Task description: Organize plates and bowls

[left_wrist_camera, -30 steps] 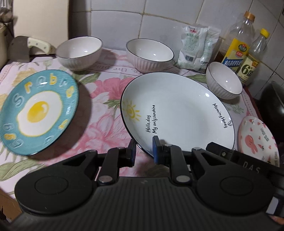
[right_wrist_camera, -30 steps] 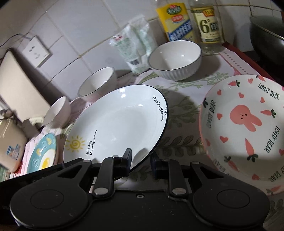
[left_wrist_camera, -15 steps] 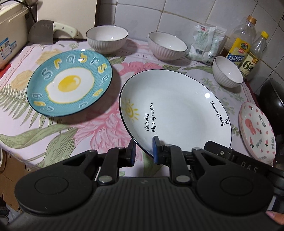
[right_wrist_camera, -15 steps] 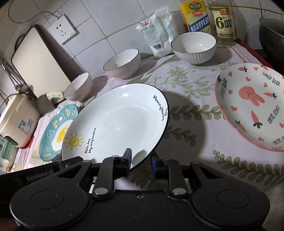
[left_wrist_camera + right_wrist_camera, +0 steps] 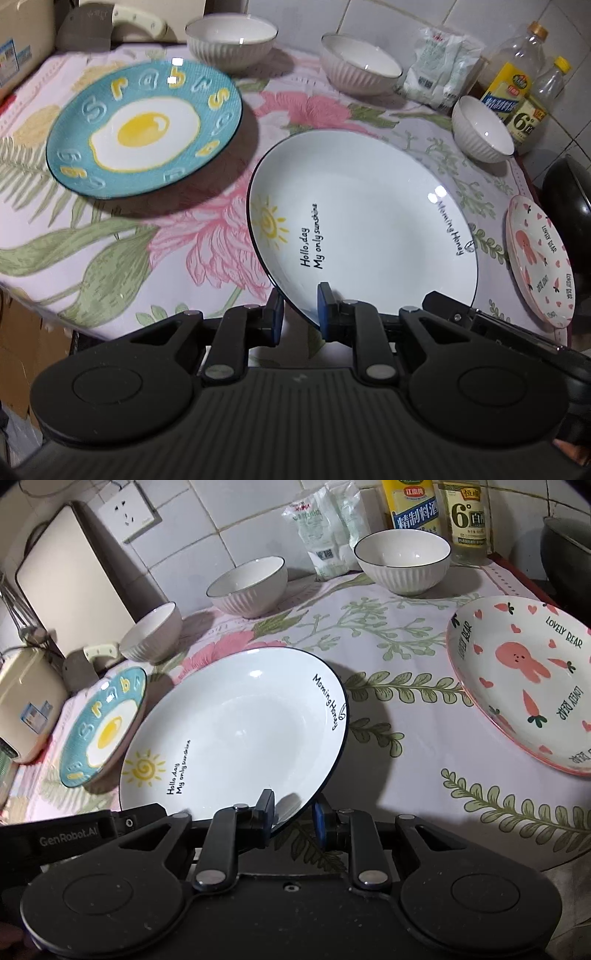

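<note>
A large white plate (image 5: 365,221) with a sun drawing and black lettering hangs tilted above the floral cloth. My left gripper (image 5: 300,310) is shut on its near rim. My right gripper (image 5: 293,814) is shut on the same white plate (image 5: 236,731) at its near right rim. A blue fried-egg plate (image 5: 144,125) lies to the left, and shows again as the blue plate (image 5: 101,731) in the right wrist view. A pink rabbit plate (image 5: 524,679) lies at the right. Three white ribbed bowls (image 5: 231,40), (image 5: 360,68), (image 5: 482,127) stand along the back.
A white packet (image 5: 443,70) and two bottles (image 5: 511,86) stand against the tiled wall at the back right. A dark wok (image 5: 569,195) sits at the far right. A cleaver (image 5: 92,27) and a beige appliance (image 5: 26,705) are at the left. The table edge (image 5: 110,328) runs near me.
Both grippers have drawn back toward the table's near edge with the white plate still clamped. More of the table shows now, and the blue and pink plates look farther off.
</note>
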A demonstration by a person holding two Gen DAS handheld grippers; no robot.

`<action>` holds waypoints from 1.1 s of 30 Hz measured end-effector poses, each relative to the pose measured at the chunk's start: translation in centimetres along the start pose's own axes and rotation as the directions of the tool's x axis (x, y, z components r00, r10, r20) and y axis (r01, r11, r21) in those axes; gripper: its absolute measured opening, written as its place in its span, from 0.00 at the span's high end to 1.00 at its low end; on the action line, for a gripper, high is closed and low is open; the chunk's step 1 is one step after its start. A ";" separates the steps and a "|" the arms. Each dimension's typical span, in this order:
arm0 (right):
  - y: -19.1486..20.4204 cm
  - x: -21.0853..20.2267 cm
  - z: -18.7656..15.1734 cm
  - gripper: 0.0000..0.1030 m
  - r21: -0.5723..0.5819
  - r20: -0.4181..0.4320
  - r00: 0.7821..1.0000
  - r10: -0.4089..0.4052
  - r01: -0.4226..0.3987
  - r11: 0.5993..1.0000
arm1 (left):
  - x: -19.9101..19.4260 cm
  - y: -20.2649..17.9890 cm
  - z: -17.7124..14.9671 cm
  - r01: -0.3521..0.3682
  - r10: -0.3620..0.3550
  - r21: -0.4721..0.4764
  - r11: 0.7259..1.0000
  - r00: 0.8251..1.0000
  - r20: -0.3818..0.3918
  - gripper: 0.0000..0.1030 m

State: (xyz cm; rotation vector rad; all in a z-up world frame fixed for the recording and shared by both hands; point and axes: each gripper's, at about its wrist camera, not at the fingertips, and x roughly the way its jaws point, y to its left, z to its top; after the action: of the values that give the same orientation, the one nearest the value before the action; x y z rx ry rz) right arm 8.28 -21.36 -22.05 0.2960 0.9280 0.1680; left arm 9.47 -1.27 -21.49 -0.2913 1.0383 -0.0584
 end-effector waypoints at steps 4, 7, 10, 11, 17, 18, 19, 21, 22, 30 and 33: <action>0.2 0.2 0.0 0.75 -0.018 -0.024 0.999 -0.023 0.023 1.000 | 0.6 0.3 0.5 -0.007 0.004 -0.049 0.999 0.998 -0.060 0.83; 0.3 0.1 0.3 0.75 -0.022 -0.045 0.998 -0.036 0.035 0.999 | 0.8 0.2 1.0 -0.025 0.019 -0.058 0.998 0.995 -0.102 0.83; 0.6 0.0 0.8 0.75 -0.036 -0.074 0.996 -0.053 0.051 0.998 | 0.6 -0.5 1.6 -0.058 0.053 -0.030 0.998 0.987 -0.153 0.81; 0.7 -0.2 1.0 0.73 -0.040 -0.078 0.995 -0.062 0.059 0.997 | 0.3 -0.6 1.8 -0.069 0.065 -0.021 0.997 0.984 -0.163 0.81; 0.6 -3.2 1.1 0.61 -0.050 -0.060 0.998 -0.026 0.023 0.998 | -3.0 -1.7 2.1 -0.079 0.082 0.024 0.997 0.983 -0.167 0.68; 0.5 -3.9 1.1 0.57 -0.049 -0.056 0.998 -0.018 0.015 0.999 | -3.6 -1.9 2.0 -0.075 0.080 0.038 0.996 0.983 -0.167 0.66; 0.4 -4.6 1.2 0.56 -0.046 -0.052 0.999 -0.004 0.002 0.999 | -4.2 -2.2 1.8 -0.072 0.080 0.053 0.996 0.983 -0.167 0.65; 0.3 -6.0 1.2 0.51 -0.045 -0.049 0.999 0.017 -0.019 0.999 | -5.4 -2.8 1.5 -0.070 0.083 0.082 0.994 0.982 -0.169 0.62; 0.3 -6.7 1.2 0.50 -0.046 -0.048 0.999 0.020 -0.022 0.999 | -6.0 -3.0 1.3 -0.069 0.084 0.092 0.993 0.982 -0.170 0.60; -0.3 -13.4 1.4 0.38 -0.060 0.022 1.000 0.019 -0.017 0.998 | -10.7 -5.2 0.2 -0.051 0.082 0.193 0.980 0.984 -0.156 0.53; -0.9 -15.7 1.4 0.38 -0.059 0.047 0.999 0.013 -0.010 0.998 | -12.1 -6.2 -0.1 -0.044 0.080 0.232 0.972 0.986 -0.149 0.50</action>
State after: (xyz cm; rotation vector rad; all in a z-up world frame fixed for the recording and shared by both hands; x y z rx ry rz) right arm 0.16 -26.67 -9.57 0.2502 0.8727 0.1977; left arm 3.77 -5.01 -9.70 -0.0451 1.1854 -0.1451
